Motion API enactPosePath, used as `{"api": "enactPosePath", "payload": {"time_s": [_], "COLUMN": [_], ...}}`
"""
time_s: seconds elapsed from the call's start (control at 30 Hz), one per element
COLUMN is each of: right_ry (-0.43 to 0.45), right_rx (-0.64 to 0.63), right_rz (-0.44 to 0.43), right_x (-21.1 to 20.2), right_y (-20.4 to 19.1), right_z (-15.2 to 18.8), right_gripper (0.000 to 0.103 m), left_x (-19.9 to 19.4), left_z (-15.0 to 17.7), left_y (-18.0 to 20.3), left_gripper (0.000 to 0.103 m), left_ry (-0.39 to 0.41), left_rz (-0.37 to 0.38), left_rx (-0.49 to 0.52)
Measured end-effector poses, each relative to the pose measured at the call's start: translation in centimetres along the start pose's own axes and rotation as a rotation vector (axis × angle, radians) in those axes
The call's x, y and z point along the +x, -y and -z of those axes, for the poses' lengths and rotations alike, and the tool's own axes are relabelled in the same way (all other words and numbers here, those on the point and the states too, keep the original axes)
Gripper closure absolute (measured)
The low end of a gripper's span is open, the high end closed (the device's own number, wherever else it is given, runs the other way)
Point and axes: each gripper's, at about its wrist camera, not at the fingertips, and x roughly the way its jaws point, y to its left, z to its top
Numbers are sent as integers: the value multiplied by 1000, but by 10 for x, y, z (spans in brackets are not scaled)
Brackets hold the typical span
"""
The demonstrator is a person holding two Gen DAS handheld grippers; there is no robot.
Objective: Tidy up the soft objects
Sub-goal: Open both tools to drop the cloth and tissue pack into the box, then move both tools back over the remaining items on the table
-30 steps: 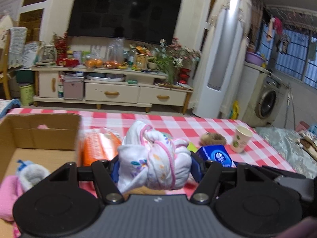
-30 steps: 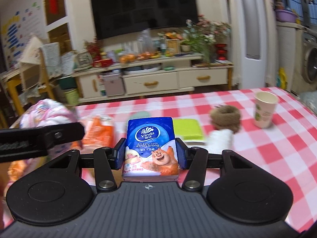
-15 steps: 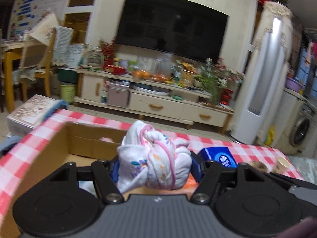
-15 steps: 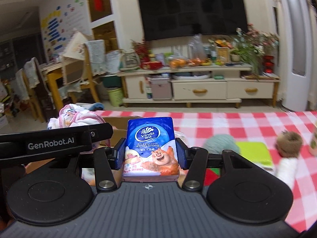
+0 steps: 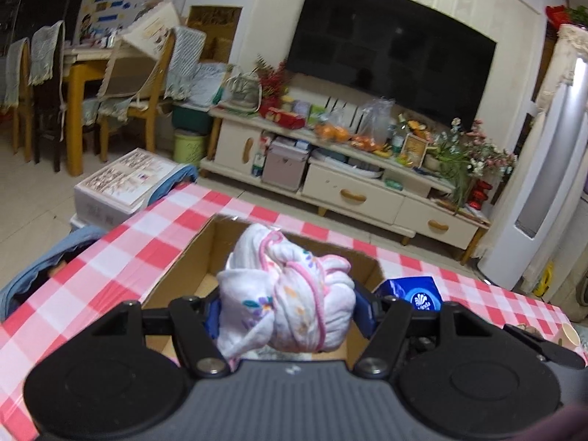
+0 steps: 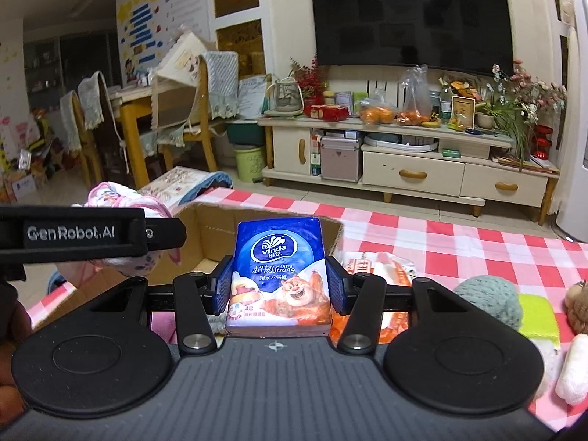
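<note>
My left gripper (image 5: 288,308) is shut on a white and pink cloth bundle (image 5: 286,294) and holds it above the open cardboard box (image 5: 183,261). My right gripper (image 6: 279,286) is shut on a blue Vinda tissue pack (image 6: 279,275), held near the box's right wall (image 6: 205,231). The tissue pack also shows in the left wrist view (image 5: 415,292), and the cloth bundle shows in the right wrist view (image 6: 121,198) behind the left gripper's body.
The table has a red and white checked cloth (image 6: 459,246). An orange packet (image 6: 382,268), a teal yarn ball (image 6: 488,299), a yellow-green pad (image 6: 538,312) and a brown plush (image 6: 578,305) lie right of the box. A paper cup (image 5: 569,334) stands at the far right.
Both grippers have moved left with their loads, from over the table's middle to over the cardboard box. Both grips stay shut.
</note>
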Motion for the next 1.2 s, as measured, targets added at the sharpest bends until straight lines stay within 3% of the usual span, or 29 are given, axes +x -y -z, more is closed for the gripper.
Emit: {"api": "enactPosePath", "payload": {"time_s": [0.1,0.2,0.3,0.43,1.2], "right_ry": [-19,-17,-1,24,54], "right_rx": [-19,-53,-51,-36,97], "right_rz": [0,28,32,45,121], "right_x": [3,2,-4,-13,-47], "right_y": [-3,-6,-6,1,30], "right_z": [4,8,11,13,33], "right_gripper": [39,20,18,5,3], "left_x": [2,2,-2,-2,0], "left_z": [-1,-1,-2,-2,4], "left_y": [-4,-9,-9,-8,19], "left_gripper": [37,34,29,27,17], "left_ry": [-20,-15,-1,-1,-11], "left_rz": [-21,-30,-37,-32,-11], "left_rx": [-6,-13,-12,-14,45]}}
